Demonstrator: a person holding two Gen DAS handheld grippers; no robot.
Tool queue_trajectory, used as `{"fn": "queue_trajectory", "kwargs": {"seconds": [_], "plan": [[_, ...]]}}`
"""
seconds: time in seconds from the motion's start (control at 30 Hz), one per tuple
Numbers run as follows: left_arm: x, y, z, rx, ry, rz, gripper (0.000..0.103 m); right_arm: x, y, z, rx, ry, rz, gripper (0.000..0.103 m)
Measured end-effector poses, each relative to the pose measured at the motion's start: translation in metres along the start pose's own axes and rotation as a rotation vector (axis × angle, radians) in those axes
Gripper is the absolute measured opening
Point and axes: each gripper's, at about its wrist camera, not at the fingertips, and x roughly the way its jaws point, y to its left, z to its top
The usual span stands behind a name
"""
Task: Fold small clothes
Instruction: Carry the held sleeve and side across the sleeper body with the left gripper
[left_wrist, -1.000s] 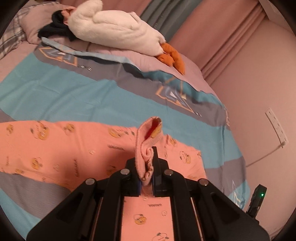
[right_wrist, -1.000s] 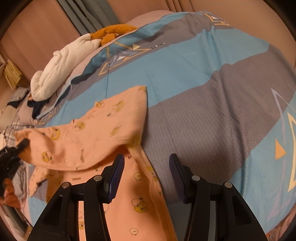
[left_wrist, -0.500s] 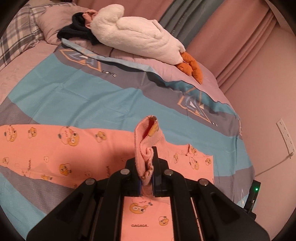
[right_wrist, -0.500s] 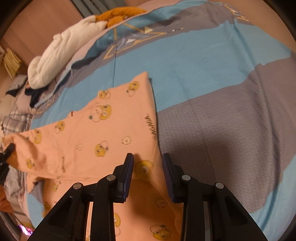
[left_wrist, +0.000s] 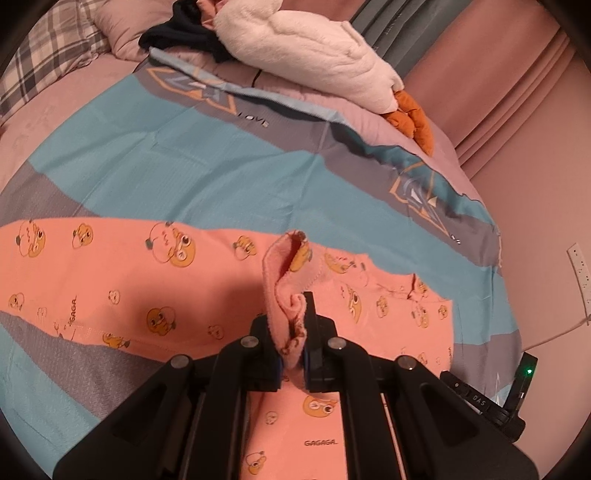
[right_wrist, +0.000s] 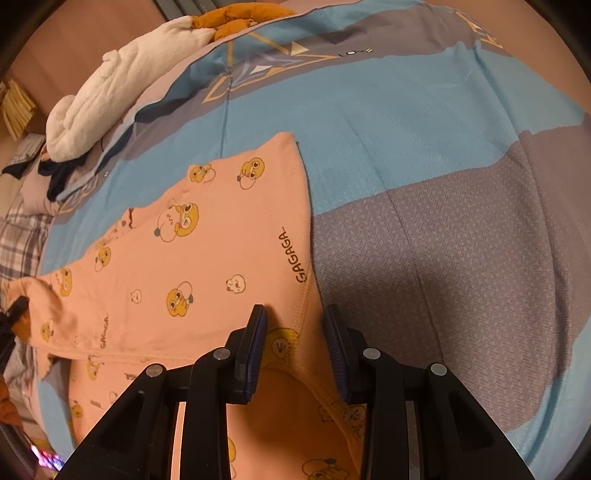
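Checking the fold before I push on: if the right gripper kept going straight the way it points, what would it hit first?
Most likely the pink garment: its hemmed edge lies between the right gripper fingers, with the bedspread just beyond. Depth is hard to judge.

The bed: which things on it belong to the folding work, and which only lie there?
Part of the job:
- pink garment
- left gripper, shut on a bunched fold of it
- right gripper, its hem between the jaws

Only lying there:
- white plush toy
- dark clothing
- plaid pillow
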Motion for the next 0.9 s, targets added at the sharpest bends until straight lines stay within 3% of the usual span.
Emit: {"fn": "queue_trajectory", "kwargs": {"seconds": [0.9], "plan": [[0.015, 0.020, -0.009, -0.034, 0.066, 0.049, 0.008, 0.004, 0.005, 0.002, -0.053, 0.000, -0.056, 0.035]]}}
